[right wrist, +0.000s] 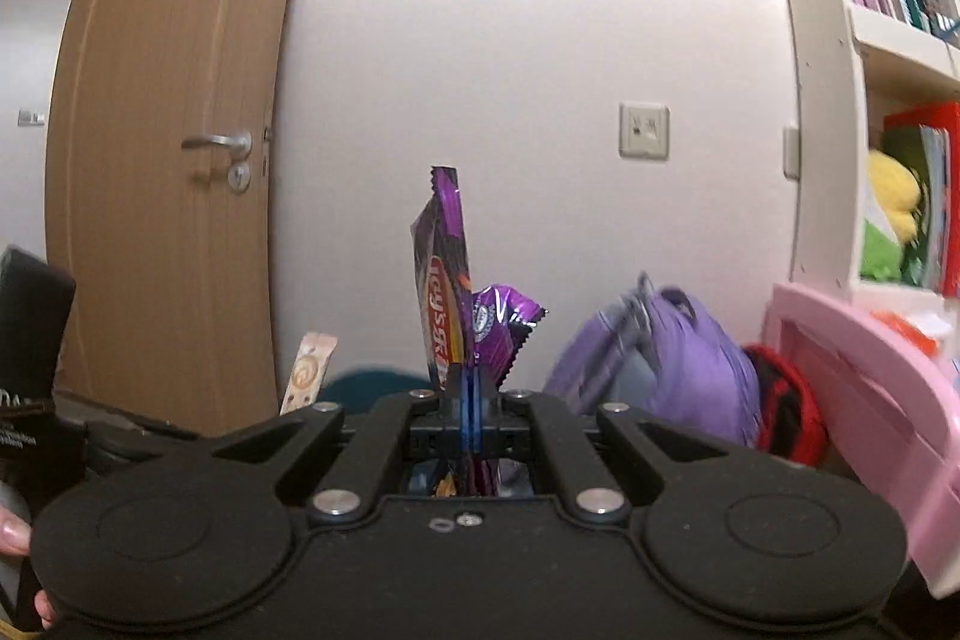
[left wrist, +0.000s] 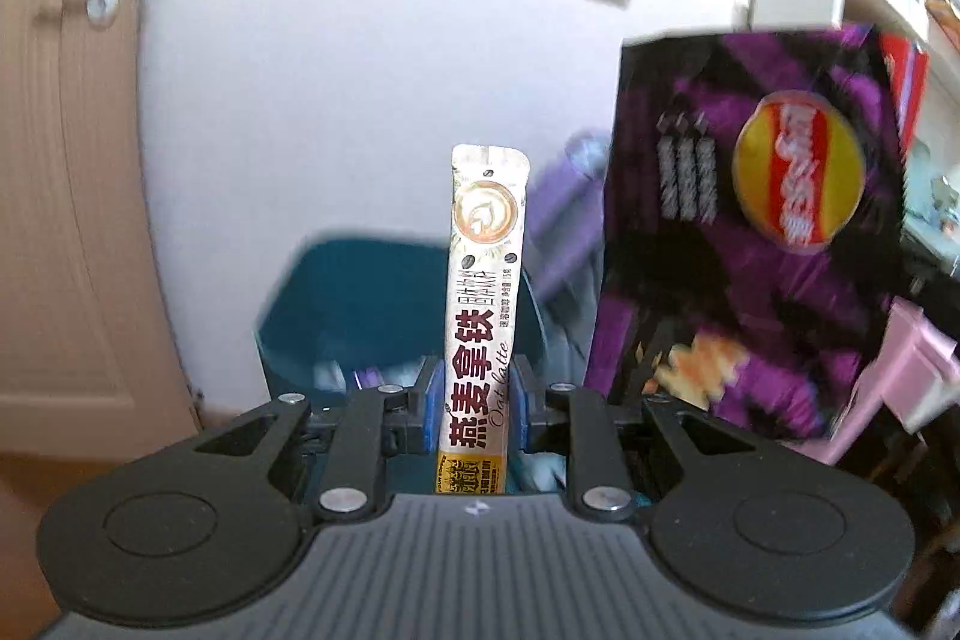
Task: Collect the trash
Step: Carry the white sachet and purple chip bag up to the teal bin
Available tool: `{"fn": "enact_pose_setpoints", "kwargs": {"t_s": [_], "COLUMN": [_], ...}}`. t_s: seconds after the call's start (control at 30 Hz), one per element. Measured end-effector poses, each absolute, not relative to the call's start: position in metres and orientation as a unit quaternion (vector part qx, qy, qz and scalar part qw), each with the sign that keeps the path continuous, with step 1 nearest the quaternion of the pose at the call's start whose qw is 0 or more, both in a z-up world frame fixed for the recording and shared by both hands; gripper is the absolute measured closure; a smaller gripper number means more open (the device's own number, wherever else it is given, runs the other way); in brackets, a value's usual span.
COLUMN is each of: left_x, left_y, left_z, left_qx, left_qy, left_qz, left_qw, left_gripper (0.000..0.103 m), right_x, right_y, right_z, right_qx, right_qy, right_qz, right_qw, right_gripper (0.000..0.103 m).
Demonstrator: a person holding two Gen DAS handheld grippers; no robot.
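My left gripper (left wrist: pixel 477 400) is shut on a long oat latte sachet (left wrist: pixel 483 292) that stands upright between its blue pads. Behind and below it is a dark teal trash bin (left wrist: pixel 360 304) with some wrappers inside. My right gripper (right wrist: pixel 469 400) is shut on a purple Lay's chip bag (right wrist: pixel 447 292), seen edge-on and upright. The same bag fills the right of the left wrist view (left wrist: pixel 750 232), blurred. The sachet (right wrist: pixel 309 364) and the bin's rim (right wrist: pixel 366 385) show low at the left in the right wrist view.
A brown door (right wrist: pixel 174 160) is at the left and a white wall with a socket (right wrist: pixel 644 130) ahead. A purple backpack (right wrist: pixel 678 358) and red bag (right wrist: pixel 786 412) lie on the floor. A pink chair (right wrist: pixel 870 400) and white bookshelf (right wrist: pixel 840 70) stand at the right.
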State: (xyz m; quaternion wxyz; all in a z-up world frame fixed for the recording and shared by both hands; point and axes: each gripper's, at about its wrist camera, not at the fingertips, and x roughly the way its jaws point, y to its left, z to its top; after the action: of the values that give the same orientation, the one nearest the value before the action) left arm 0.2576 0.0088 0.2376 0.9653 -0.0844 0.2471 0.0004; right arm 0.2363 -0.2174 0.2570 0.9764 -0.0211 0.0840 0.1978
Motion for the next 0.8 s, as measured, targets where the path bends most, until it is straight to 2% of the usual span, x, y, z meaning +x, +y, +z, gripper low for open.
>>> {"fn": "enact_pose_setpoints", "kwargs": {"t_s": [0.13,0.27,0.57,0.8], "left_x": [0.301,0.348,0.436,0.468], "left_y": [0.031,0.047,0.060,0.080], "left_z": [0.257,0.252,0.191,0.152], "left_qx": [-0.088,-0.085,-0.062,-0.069], "left_qy": [0.244,0.254,0.315,0.360], "left_qz": [0.009,0.013,0.034,0.040], "left_qw": [0.966,0.963,0.947,0.929], "left_gripper": [0.081,0.081,0.081,0.081], "right_x": [0.276,0.319,0.407,0.437], "right_y": [-0.194,-0.174,-0.147,-0.134], "right_z": [0.272,0.276,0.230,0.191], "right_qx": [-0.015,-0.013,-0.005,0.023], "right_qy": [0.075,0.067,0.097,0.142], "right_qz": [0.197,0.190,0.189,0.226], "right_qw": [0.978,0.979,0.977,0.964], "right_gripper": [0.102,0.102,0.103,0.103]}}
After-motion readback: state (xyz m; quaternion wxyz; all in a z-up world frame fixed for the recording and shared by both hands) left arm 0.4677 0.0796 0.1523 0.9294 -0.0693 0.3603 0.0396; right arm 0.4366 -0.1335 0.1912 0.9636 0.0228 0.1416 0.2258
